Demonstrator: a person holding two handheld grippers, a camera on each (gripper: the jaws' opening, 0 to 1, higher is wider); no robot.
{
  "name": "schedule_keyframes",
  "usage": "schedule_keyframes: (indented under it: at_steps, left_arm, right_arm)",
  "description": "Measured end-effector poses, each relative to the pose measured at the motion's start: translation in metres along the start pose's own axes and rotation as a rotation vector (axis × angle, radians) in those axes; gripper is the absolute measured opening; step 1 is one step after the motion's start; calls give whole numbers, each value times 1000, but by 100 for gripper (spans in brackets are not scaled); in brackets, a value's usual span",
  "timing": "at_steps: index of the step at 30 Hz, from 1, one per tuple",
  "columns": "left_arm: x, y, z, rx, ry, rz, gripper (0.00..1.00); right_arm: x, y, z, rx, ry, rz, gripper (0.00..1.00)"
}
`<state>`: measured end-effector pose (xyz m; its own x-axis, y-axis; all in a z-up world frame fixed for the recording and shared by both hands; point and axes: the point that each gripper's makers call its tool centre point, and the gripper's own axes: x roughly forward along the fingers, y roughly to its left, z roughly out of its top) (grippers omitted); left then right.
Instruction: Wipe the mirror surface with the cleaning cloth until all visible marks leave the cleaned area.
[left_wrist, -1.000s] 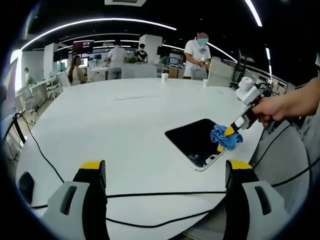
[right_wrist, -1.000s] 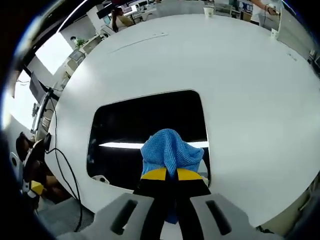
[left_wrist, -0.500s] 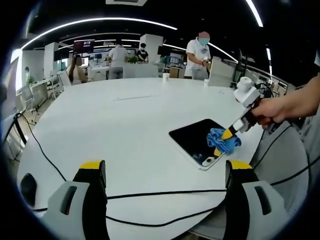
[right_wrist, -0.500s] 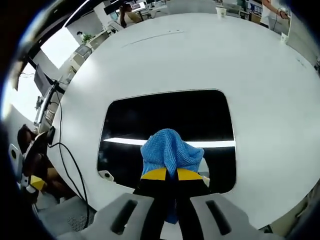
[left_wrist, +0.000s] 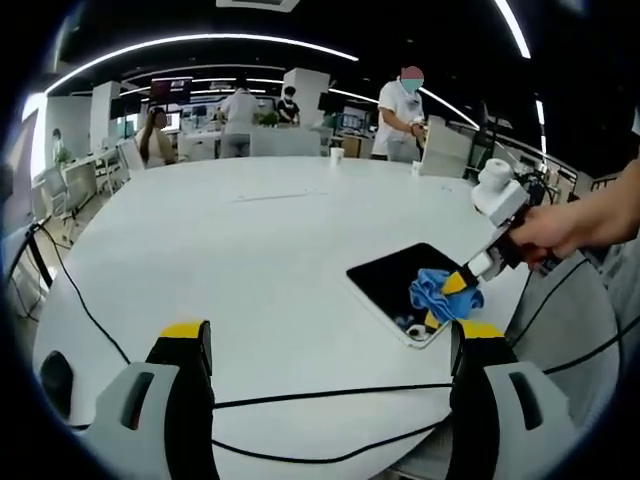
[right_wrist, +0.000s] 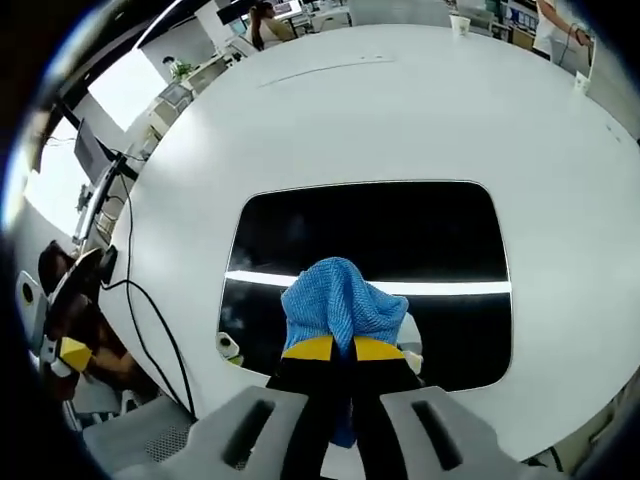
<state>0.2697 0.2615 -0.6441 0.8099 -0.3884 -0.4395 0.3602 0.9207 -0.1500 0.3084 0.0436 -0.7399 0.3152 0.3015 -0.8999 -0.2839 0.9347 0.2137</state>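
In the left gripper view, the left gripper hung over the near edge of the table, its jaws spread wide and holding nothing; it seemed parked there so as to keep the work in sight. A cable ran across the table edge between the jaws. The mirror lay flat near the table's right edge. The right gripper, held in a hand, pressed the blue cloth onto the mirror's near right part. Against the frame a second earlier, the mirror sat a little further right and lower in the picture, and the cloth had slid toward the mirror's near edge. People stood by desks at the far side of the room.

In the right gripper view, the right gripper had its jaws pressed together on the cloth, bunched so that a pad of it met the glass. The cloth touched the mirror at its near edge, about midway along. The dark glass reflected a bright strip of ceiling light, and I could make out no marks on it. Compared with a second earlier, more of the mirror's left side lay clear of the cloth, which suggested a sweep toward the right.
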Motion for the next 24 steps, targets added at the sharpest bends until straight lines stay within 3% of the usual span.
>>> schedule_keyframes:
  at_steps: [12, 24]
  left_arm:
    - [-1, -2, -3, 2, 9, -7, 99]
    - [-4, -5, -4, 5, -2, 3, 99]
  right_arm:
    - [6, 27, 1, -33, -4, 29, 0]
    - [15, 59, 4, -122, 2, 58, 0]
